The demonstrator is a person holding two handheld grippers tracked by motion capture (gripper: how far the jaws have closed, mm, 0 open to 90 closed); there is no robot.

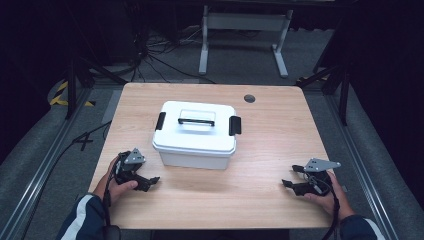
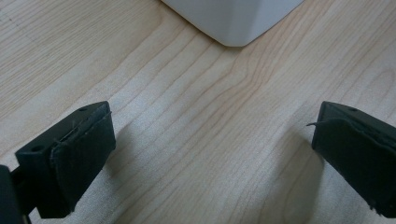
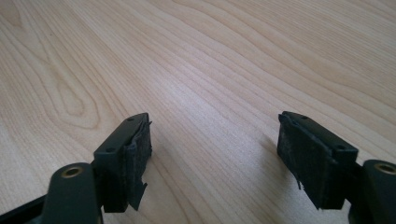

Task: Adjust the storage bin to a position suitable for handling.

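Observation:
A white plastic box point(image 1: 195, 135) with a lid, a black-edged carry handle and two black side latches sits in the middle of the wooden table point(image 1: 270, 130). My left gripper point(image 1: 150, 182) rests low on the table near the box's front left corner, open, with bare wood between its pads. One corner of the box point(image 2: 233, 23) appears at the top of the left gripper view, beyond the left gripper point(image 2: 212, 154). My right gripper point(image 1: 289, 186) lies at the front right, pointing left, open over bare wood. The right gripper point(image 3: 215, 158) has nothing between its pads.
A round cable hole point(image 1: 249, 98) is set in the table's far right part. Beyond the table are floor cables point(image 1: 150, 55) and a white desk frame point(image 1: 245, 35). Metal rails run along both sides of the table.

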